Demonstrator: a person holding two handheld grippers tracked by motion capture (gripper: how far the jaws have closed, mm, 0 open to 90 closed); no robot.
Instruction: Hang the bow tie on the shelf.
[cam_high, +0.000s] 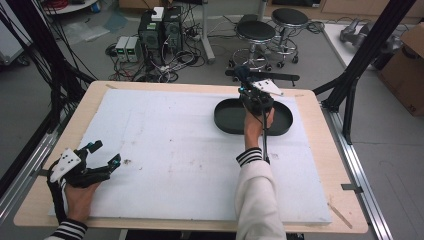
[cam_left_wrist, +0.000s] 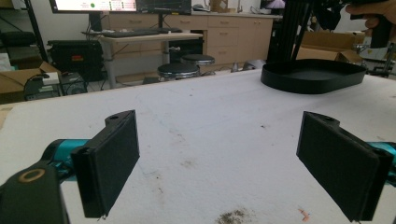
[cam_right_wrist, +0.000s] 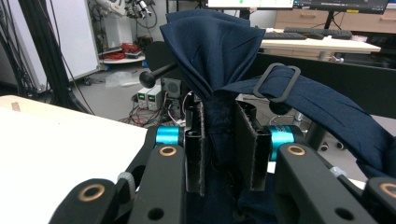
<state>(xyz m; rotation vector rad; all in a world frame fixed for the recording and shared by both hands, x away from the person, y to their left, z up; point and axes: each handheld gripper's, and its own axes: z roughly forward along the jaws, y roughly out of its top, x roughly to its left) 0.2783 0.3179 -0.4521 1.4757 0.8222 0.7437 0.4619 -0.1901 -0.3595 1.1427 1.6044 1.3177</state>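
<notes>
Right gripper view shows the right tool (cam_right_wrist: 219, 149) clamped narrow on a bunched navy cloth (cam_right_wrist: 219, 51) with a strap and buckle, centre frame; the loose strap could snag the black tray (cam_high: 227, 120) rim, upper right of the high view. The left tool (cam_high: 100, 156) rests wide, empty. The cloth's lower part is hidden.
</notes>
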